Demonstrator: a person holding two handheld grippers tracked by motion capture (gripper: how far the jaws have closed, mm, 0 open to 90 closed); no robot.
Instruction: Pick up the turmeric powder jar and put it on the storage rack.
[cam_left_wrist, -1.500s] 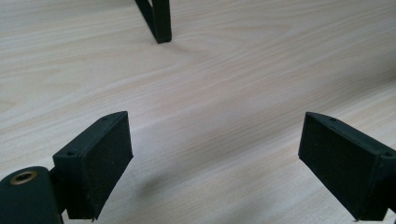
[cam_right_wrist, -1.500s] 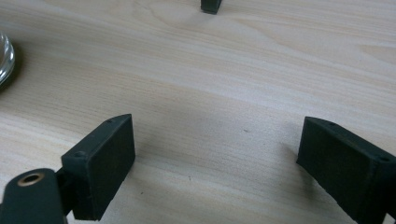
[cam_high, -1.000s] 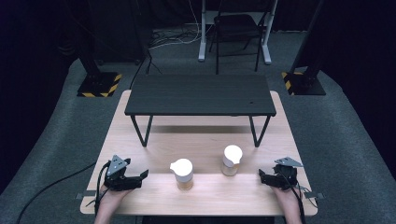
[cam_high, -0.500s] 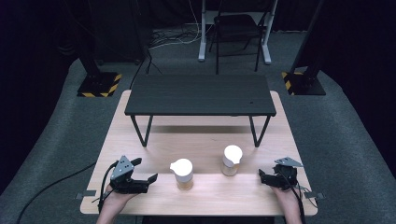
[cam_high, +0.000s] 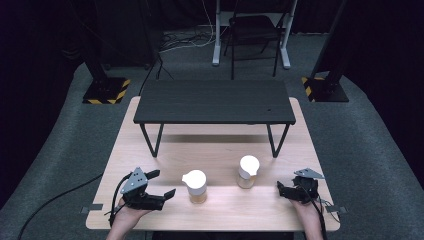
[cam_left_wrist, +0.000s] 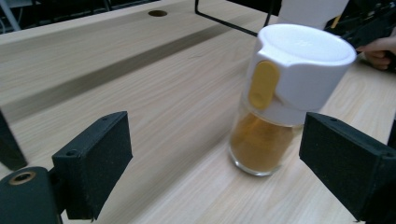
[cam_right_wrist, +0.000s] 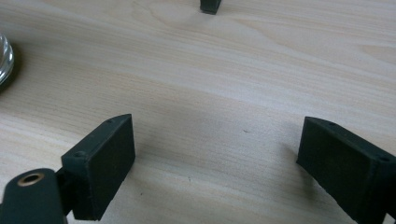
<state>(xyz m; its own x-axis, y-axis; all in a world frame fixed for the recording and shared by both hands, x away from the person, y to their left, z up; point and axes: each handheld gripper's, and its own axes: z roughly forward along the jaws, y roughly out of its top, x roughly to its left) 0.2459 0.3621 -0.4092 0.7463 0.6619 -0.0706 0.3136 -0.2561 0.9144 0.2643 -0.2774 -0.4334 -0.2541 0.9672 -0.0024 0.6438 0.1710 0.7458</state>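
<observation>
Two glass jars of orange-brown powder with white lids stand on the wooden table (cam_high: 220, 210). In the high view the left jar (cam_high: 195, 186) is just right of my left gripper (cam_high: 161, 183), which is open and points at it without touching. The left gripper view shows this jar (cam_left_wrist: 289, 93) with a yellow tab on its lid, ahead of the open left gripper (cam_left_wrist: 215, 144) and nearer the right jaw. The right jar (cam_high: 248, 171) stands up and to the left of my right gripper (cam_high: 283, 189). My right gripper (cam_right_wrist: 215, 144) is open over bare wood, and a jar's glass base (cam_right_wrist: 3, 60) is at the left edge.
A low black shelf on thin metal legs (cam_high: 215, 102) spans the far half of the table, and one of its feet (cam_right_wrist: 210, 5) is ahead of the right gripper. Cables trail from both grippers off the front edge. Dark stands and a chair lie beyond on the carpet.
My left gripper has slid right toward the left jar and turned its jaws toward it. The right gripper and both jars have stayed in place.
</observation>
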